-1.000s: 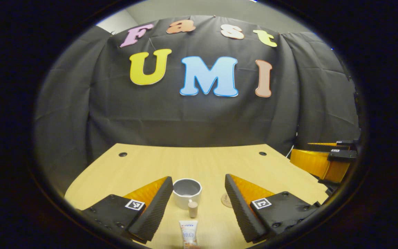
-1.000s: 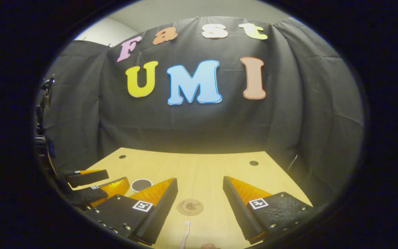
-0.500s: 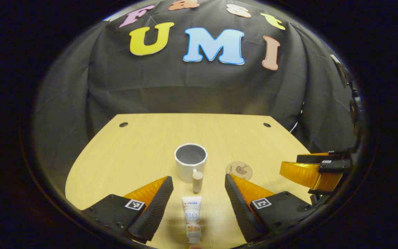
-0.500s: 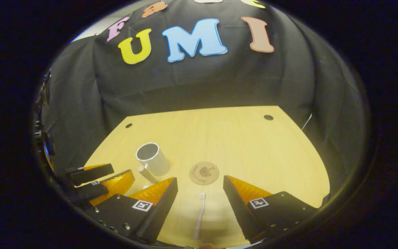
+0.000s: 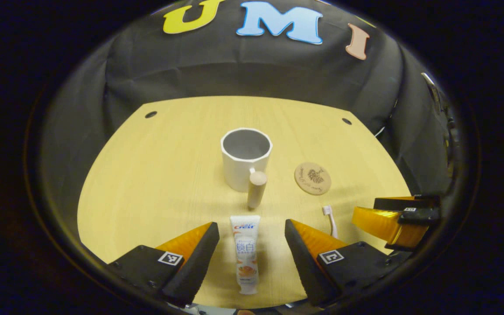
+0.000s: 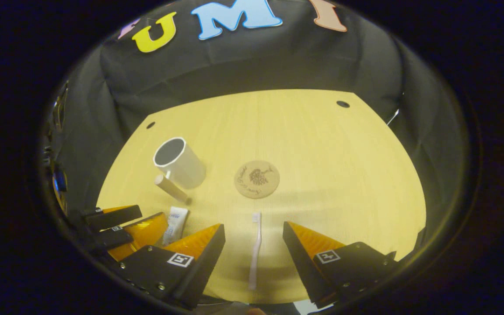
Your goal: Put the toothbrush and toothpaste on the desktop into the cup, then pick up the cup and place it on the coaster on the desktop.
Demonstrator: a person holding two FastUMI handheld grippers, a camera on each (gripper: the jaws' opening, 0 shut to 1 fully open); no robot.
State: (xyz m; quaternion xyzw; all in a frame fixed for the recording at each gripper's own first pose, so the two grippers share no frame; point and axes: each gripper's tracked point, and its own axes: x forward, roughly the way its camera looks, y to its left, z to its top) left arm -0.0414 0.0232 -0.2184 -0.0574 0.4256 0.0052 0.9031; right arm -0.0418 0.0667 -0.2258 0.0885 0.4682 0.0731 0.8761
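The toothpaste (image 5: 244,253) lies flat on the table (image 5: 155,175), lengthwise between the spread fingers of the left tongs (image 5: 252,253), which stand wide open above it with neither finger touching the tube. Just beyond the tube's far end stands the white cup (image 5: 245,158), upright and empty, its wooden handle (image 5: 256,195) pointing back toward the tube. To the right of the cup, apart from it, the round coaster (image 5: 313,178) lies flat on the table with nothing on it. Nearer than the coaster lies the toothbrush (image 6: 255,249), its bristled head pointing toward the coaster; in the right gripper view it runs lengthwise between the fingers of the right tongs (image 6: 254,253), which are likewise wide open and clear of it. In that same view the cup (image 6: 177,162) stands to the left of the coaster (image 6: 257,179), with the toothpaste (image 6: 175,225) below it beside the left tongs (image 6: 123,225) at the lower left. In the left gripper view the toothbrush head (image 5: 328,211) peeks out past the right-hand finger, and the right tongs (image 5: 398,214) hang at the far right edge of the table.
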